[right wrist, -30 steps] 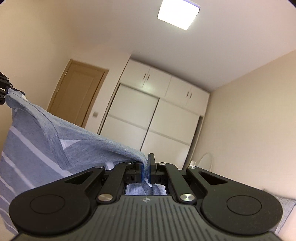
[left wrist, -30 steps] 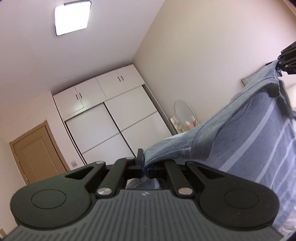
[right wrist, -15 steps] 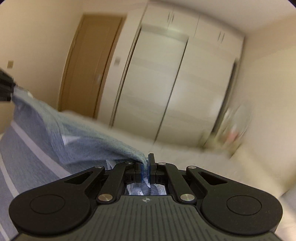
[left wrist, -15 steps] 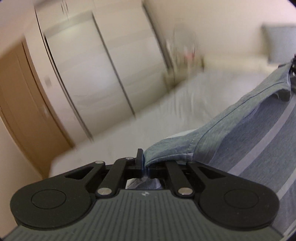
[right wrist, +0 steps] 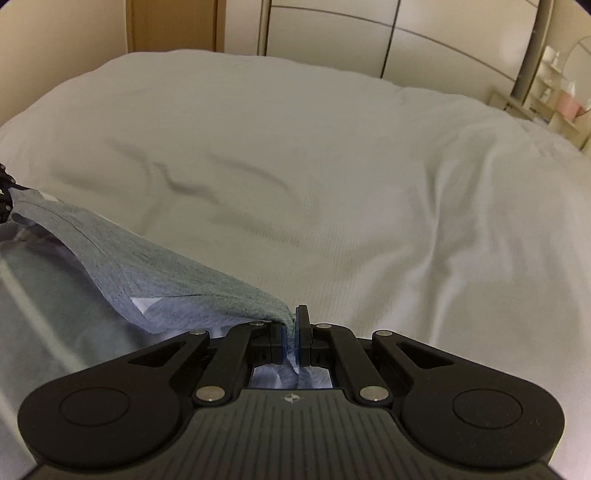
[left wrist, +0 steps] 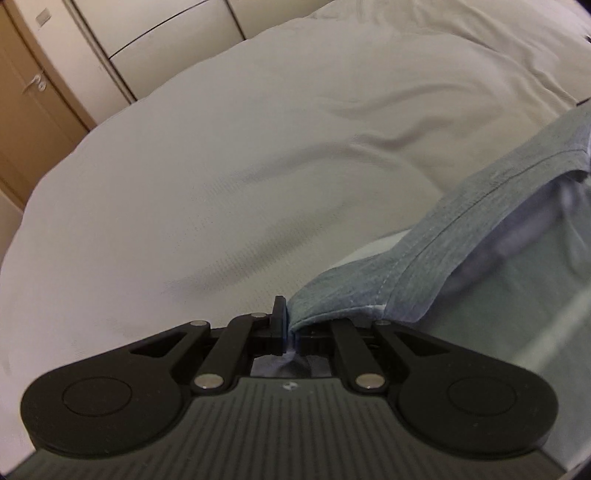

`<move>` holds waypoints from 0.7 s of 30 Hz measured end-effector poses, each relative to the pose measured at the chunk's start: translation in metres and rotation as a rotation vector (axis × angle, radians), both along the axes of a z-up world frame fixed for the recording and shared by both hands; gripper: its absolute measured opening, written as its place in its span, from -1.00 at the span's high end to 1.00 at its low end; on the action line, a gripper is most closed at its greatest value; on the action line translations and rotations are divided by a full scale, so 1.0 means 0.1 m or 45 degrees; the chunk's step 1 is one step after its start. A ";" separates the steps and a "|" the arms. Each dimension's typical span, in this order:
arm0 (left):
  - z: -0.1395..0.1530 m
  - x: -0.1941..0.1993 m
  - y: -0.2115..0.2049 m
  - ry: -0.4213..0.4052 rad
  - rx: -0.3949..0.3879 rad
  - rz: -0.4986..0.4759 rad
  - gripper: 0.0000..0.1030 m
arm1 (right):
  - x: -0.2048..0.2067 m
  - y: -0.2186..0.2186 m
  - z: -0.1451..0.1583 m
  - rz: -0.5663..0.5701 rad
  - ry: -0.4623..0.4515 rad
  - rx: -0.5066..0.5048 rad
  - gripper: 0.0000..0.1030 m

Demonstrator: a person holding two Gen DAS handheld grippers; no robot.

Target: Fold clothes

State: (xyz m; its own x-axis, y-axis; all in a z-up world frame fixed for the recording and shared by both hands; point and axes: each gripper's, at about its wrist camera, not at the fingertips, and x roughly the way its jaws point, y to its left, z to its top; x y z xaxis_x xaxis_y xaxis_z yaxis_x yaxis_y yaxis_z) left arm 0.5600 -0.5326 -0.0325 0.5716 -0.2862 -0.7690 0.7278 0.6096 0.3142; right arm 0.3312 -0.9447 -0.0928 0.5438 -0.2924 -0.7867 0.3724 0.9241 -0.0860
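A blue-grey striped shirt [left wrist: 461, 236] is stretched between my two grippers above a white bed [left wrist: 258, 147]. My left gripper [left wrist: 290, 325] is shut on one shoulder of the shirt. My right gripper [right wrist: 293, 325] is shut on the other shoulder; the shirt [right wrist: 129, 266] runs from it to the left. The shirt's striped body hangs below, blurred, at the lower right of the left wrist view and the lower left of the right wrist view. The tip of the left gripper shows at the left edge of the right wrist view [right wrist: 4, 195].
The white bedsheet [right wrist: 332, 166] fills both views, with shallow creases. A white sliding wardrobe [right wrist: 369, 33] and a brown door [left wrist: 26, 110] stand beyond the bed. A small shelf with a round mirror [right wrist: 554, 88] stands at the far right.
Both grippers have tipped down from the ceiling and wardrobe toward the bed, carrying the shirt with them. Both stay shut on the shirt's shoulders.
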 end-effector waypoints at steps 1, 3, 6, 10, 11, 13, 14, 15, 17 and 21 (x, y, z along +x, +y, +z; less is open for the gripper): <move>-0.13 0.08 -0.06 0.016 0.015 0.011 0.89 | 0.03 -0.02 -0.04 0.004 0.003 0.010 0.97; -0.32 0.23 -0.16 0.047 0.032 0.036 0.82 | 0.10 -0.06 -0.12 0.010 0.010 0.031 0.96; -0.46 0.50 -0.19 0.078 0.035 0.095 0.65 | 0.17 -0.15 -0.24 -0.011 0.028 0.056 0.89; -0.43 0.77 -0.13 0.162 -0.055 0.191 0.57 | 0.16 -0.23 -0.31 -0.096 0.014 0.059 0.30; -0.40 0.82 -0.09 0.172 -0.080 0.214 0.56 | 0.13 -0.28 -0.29 -0.118 -0.004 0.088 0.29; -0.32 0.84 -0.02 0.166 -0.106 0.237 0.50 | 0.05 -0.36 -0.26 -0.172 -0.042 0.139 0.23; -0.31 0.85 0.01 0.163 -0.113 0.244 0.42 | -0.01 -0.37 -0.22 -0.201 -0.069 0.156 0.17; -0.30 0.85 0.05 0.160 -0.119 0.251 0.39 | -0.07 -0.39 -0.19 -0.231 -0.096 0.174 0.10; -0.27 0.85 0.12 0.155 -0.133 0.265 0.39 | -0.23 -0.41 -0.12 -0.300 -0.158 0.200 0.06; -0.22 0.86 0.26 0.144 -0.159 0.292 0.40 | -0.52 -0.25 -0.01 -0.308 -0.184 0.185 0.06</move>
State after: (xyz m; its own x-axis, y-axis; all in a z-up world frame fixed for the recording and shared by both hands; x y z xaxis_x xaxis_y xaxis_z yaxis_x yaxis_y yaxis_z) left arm 0.6459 -0.5065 -0.0545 0.5449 -0.2558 -0.7985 0.5923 0.7915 0.1506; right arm 0.2791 -0.9699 -0.0933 0.5811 -0.3171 -0.7495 0.5819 0.8058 0.1103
